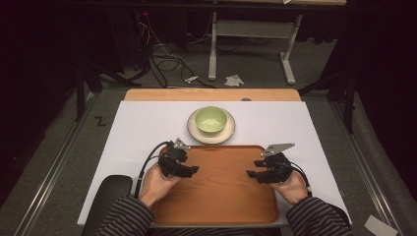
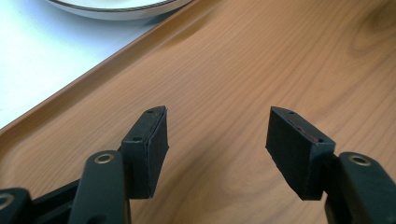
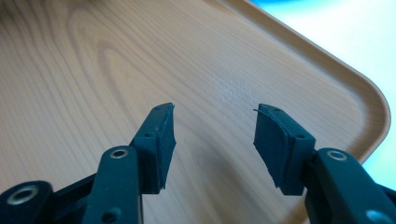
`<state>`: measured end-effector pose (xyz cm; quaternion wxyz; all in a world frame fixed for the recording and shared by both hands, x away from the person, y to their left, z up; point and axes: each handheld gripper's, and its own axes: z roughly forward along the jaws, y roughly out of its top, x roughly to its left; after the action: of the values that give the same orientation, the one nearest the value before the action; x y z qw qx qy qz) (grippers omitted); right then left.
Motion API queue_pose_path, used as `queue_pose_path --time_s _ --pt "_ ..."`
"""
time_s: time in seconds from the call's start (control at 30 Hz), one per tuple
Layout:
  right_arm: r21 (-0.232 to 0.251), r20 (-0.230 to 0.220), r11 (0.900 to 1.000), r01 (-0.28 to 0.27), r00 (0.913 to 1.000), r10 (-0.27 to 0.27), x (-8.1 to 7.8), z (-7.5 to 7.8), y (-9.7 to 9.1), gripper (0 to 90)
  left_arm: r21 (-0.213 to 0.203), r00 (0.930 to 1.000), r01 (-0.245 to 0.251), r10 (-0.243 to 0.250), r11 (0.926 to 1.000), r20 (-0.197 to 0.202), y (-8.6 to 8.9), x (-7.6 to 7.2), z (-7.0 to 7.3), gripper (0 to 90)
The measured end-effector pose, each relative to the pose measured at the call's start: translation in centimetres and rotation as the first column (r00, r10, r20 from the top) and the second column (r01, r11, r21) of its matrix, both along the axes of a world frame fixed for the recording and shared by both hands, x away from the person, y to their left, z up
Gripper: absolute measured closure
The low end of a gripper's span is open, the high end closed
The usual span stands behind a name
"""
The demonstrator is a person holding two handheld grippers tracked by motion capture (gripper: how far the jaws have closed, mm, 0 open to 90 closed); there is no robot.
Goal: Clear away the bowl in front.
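A wooden tray [image 1: 216, 196] lies on a white mat in front of the person. Just beyond its far edge a green bowl [image 1: 211, 120] sits on a cream saucer [image 1: 195, 133]. My left gripper [image 1: 193, 169] hovers over the tray's left part, jaws open and empty; the left gripper view shows bare tray wood [image 2: 243, 70] between them and the saucer's rim [image 2: 116, 8] at the top. My right gripper [image 1: 252, 174] hovers over the tray's right part, also open and empty, with the tray's rounded corner [image 3: 373, 102] ahead of it.
The white mat [image 1: 142, 123] covers a wooden table [image 1: 211, 94]. A dark rounded chair part [image 1: 110, 194] sits at the lower left. Beyond the table lie floor cables [image 1: 167, 64], crumpled paper [image 1: 234, 79] and a white desk frame [image 1: 251, 34].
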<state>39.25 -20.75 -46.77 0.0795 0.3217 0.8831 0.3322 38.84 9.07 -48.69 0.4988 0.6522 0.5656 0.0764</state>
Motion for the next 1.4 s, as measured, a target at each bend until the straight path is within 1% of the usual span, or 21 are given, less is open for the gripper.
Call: queue_pose_path --time_s 0.1,0.2,0.23,0.27,0.33,0.4,0.43,0.47,0.5,0.6,0.67,0.7,0.73,0.8,0.87,1.0,1.13,1.23,1.27,1.33,1.4 --pt "0.004 -0.007 1.0 -0.006 1.0 0.006 0.0 -0.02 -0.05 50.8 -0.017 1.0 -0.006 0.006 0.9998 -0.006 0.11 0.06 0.16 38.7" --pt "0.008 -0.006 0.9999 -0.014 0.9999 0.014 -0.1 0.08 -0.07 50.6 -0.017 1.0 -0.007 0.007 0.9998 -0.003 0.1 0.04 0.17 39.1" --pt "0.008 -0.004 0.9998 -0.016 0.9999 0.016 -0.13 0.14 -0.11 50.0 -0.007 1.0 -0.009 0.009 0.9999 0.002 0.1 0.05 0.06 39.3" --pt "0.008 -0.004 0.9998 -0.016 0.9999 0.016 -0.13 0.14 -0.11 50.0 -0.007 1.0 -0.009 0.009 0.9999 0.002 0.1 0.05 0.06 39.4" --pt "0.021 -0.014 0.9995 -0.026 0.9996 0.026 -0.08 0.01 -0.1 46.3 -0.007 0.9999 -0.011 0.011 0.9999 -0.001 0.05 0.18 -0.13 39.5" --pt "0.014 -0.024 0.9995 -0.029 0.9993 0.03 -0.01 -0.06 -0.07 45.7 -0.008 0.9999 -0.009 0.009 0.9999 0.006 0.03 0.13 -0.08 39.9" --pt "0.005 -0.035 0.9997 -0.026 0.9991 0.026 0.1 -0.25 0.06 44.6 -0.016 0.9995 -0.01 0.011 0.9998 0.029 -0.06 -0.01 0.1 39.8" --pt "-0.002 -0.037 0.9998 -0.02 0.9991 0.02 0.09 -0.23 0.09 44.6 -0.016 0.9995 -0.01 0.011 0.9998 0.029 -0.06 -0.01 0.1 39.3" --pt "0.009 -0.025 0.9997 -0.023 0.9994 0.023 0.09 -0.25 0.09 44.8 -0.026 0.9992 -0.007 0.008 0.9996 0.038 -0.1 -0.14 0.25 38.6" --pt "0.011 -0.02 0.9997 -0.022 0.9995 0.023 0.01 -0.19 0.15 44.7 -0.026 0.999 -0.007 0.008 0.9996 0.044 -0.13 -0.17 0.25 37.4" --pt "0.002 -0.016 0.9996 -0.029 0.9994 0.029 -0.04 -0.31 0.25 44.7 -0.031 0.999 -0.014 0.015 0.9994 0.042 -0.19 -0.09 0.24 36.5" --pt "-0.009 -0.022 0.9994 -0.035 0.9991 0.035 -0.04 -0.41 0.31 44.7 -0.037 0.9995 -0.011 0.012 0.9993 0.03 -0.26 -0.08 0.33 36.2" --pt "-0.009 -0.022 0.9994 -0.035 0.9991 0.035 -0.04 -0.41 0.31 44.7 -0.037 0.9995 -0.011 0.012 0.9993 0.03 -0.26 -0.08 0.33 36.1" --pt "-0.02 -0.021 0.9986 -0.049 0.9986 0.049 0.04 -0.45 0.33 45.0 -0.02 0.9994 0.0 0.0 0.9998 0.035 -0.32 -0.26 0.4 36.2" --pt "-0.022 -0.027 0.9983 -0.053 0.9982 0.053 0.04 -0.47 0.36 44.2 -0.022 0.9995 0.006 -0.005 0.9997 0.033 -0.3 -0.34 0.48 36.4" --pt "-0.025 -0.041 0.9983 -0.052 0.9978 0.051 0.08 -0.54 0.46 43.4 -0.025 0.9995 0.017 -0.016 0.9995 0.029 -0.25 -0.37 0.51 36.2" --pt "-0.026 -0.034 0.9983 -0.052 0.9981 0.051 0.08 -0.51 0.51 43.4 -0.02 0.9993 0.022 -0.021 0.9996 0.031 -0.13 -0.34 0.53 35.7" --pt "-0.028 -0.032 0.9985 -0.047 0.9984 0.046 0.15 -0.54 0.46 43.6 -0.018 0.9996 0.014 -0.014 0.9997 0.027 -0.08 -0.19 0.45 35.1" --pt "-0.026 -0.045 0.9992 -0.032 0.9985 0.03 0.23 -0.59 0.43 43.8 -0.015 0.9997 0.007 -0.007 0.9999 0.022 -0.11 -0.12 0.41 34.8" --pt "-0.025 -0.047 0.9992 -0.032 0.9984 0.031 0.27 -0.6 0.41 43.8 -0.012 0.9997 0.009 -0.009 0.9999 0.022 -0.11 -0.13 0.44 34.4" --pt "-0.03 -0.041 0.9987 -0.041 0.9984 0.04 0.23 -0.58 0.46 44.0 0.0 0.9993 0.019 -0.019 0.9998 0.033 -0.17 -0.23 0.67 33.8"
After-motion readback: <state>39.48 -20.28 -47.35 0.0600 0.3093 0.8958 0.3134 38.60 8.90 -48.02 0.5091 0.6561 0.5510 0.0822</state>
